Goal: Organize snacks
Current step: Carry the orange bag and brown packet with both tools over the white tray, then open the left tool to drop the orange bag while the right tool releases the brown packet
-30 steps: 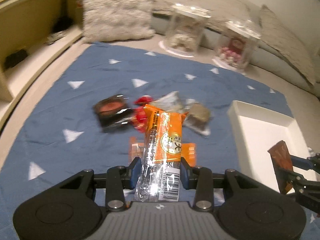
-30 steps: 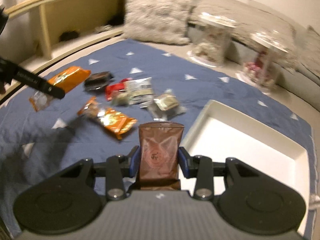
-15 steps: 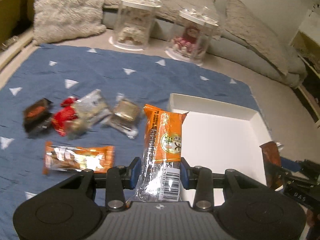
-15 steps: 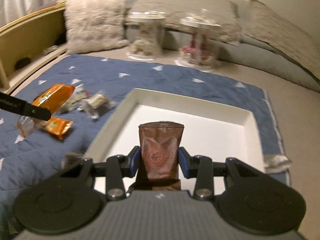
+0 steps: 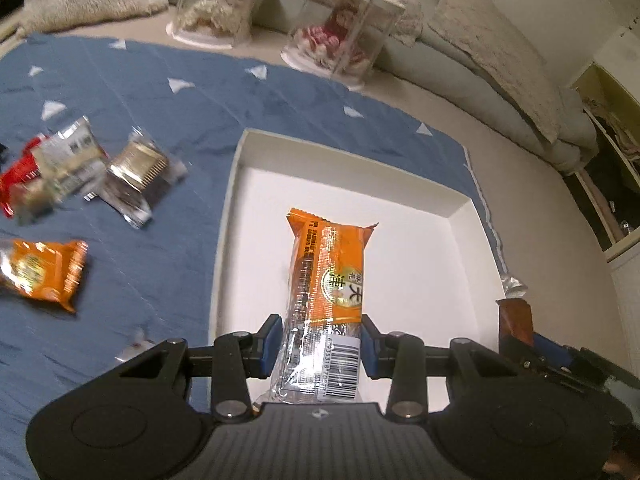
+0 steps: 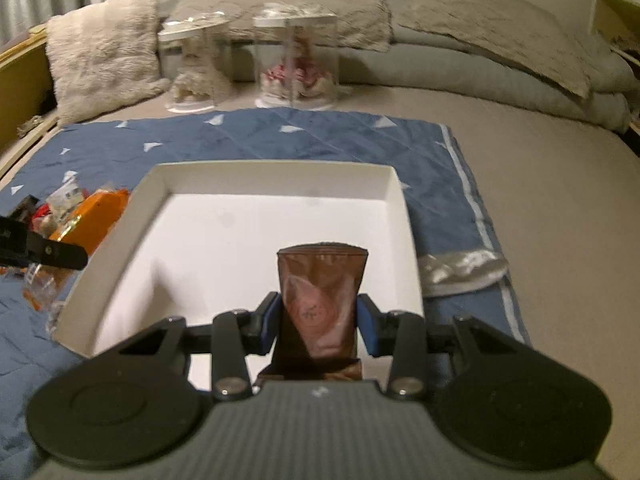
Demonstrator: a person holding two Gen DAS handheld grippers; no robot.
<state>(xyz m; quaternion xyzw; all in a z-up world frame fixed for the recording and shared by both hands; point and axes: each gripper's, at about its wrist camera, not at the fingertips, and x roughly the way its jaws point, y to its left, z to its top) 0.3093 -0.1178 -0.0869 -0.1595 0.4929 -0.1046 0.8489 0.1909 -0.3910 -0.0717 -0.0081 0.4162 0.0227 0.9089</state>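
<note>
Here each hand-held gripper clamps a snack over the white tray (image 5: 460, 204): left hand-held gripper (image 5: 320, 346) an orange packet (image 5: 328, 276), right hand-held gripper (image 6: 318, 324) a brown pouch (image 6: 320, 292).

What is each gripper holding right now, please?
Left gripper: shut on the orange pack.
Right gripper: shut on the brown pouch.

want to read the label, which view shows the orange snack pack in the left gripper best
The left wrist view: the orange snack pack stands centred between the left gripper's pads, printing and barcode facing the camera. The right wrist view shows only a blurred orange part at its left edge.
</note>
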